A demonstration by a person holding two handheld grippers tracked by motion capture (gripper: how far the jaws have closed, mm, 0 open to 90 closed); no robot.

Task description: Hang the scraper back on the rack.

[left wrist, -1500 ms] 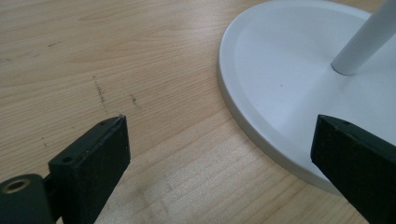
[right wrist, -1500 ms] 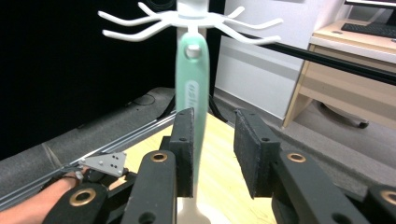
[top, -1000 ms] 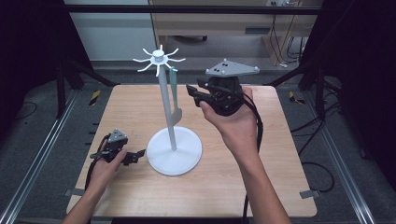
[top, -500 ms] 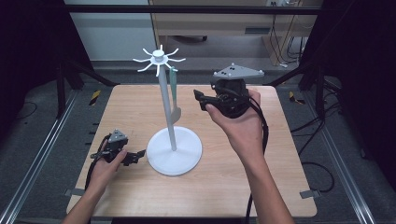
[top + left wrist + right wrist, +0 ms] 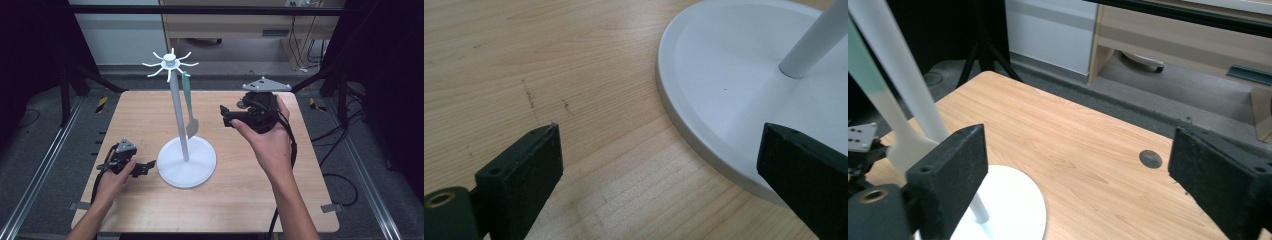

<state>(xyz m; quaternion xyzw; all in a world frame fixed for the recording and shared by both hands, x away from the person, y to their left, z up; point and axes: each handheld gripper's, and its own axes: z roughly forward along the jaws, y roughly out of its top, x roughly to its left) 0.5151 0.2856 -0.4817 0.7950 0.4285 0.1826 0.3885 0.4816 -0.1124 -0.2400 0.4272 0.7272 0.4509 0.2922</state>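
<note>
A person works two grippers at a wooden tabletop (image 5: 240,195) around a white stand (image 5: 180,125), from whose hook a green-handled spatula (image 5: 189,107) hangs free. The right gripper (image 5: 225,116), held up in the air, has just been opening its jaws; they stand wide apart with nothing between them, the spatula just ahead of their tips and the stand's pole beyond it. Bare wood lies under and beyond these jaws as far as the tabletop's far edge. The left gripper (image 5: 147,166) rests low on the tabletop, its jaws apart and empty, the rim of the stand's base (image 5: 724,100) just in front of one jaw and open wood before the other. In the right gripper view one jaw covers the spatula's blade (image 5: 905,145) in part, and the frame's top cuts off its handle.
</note>
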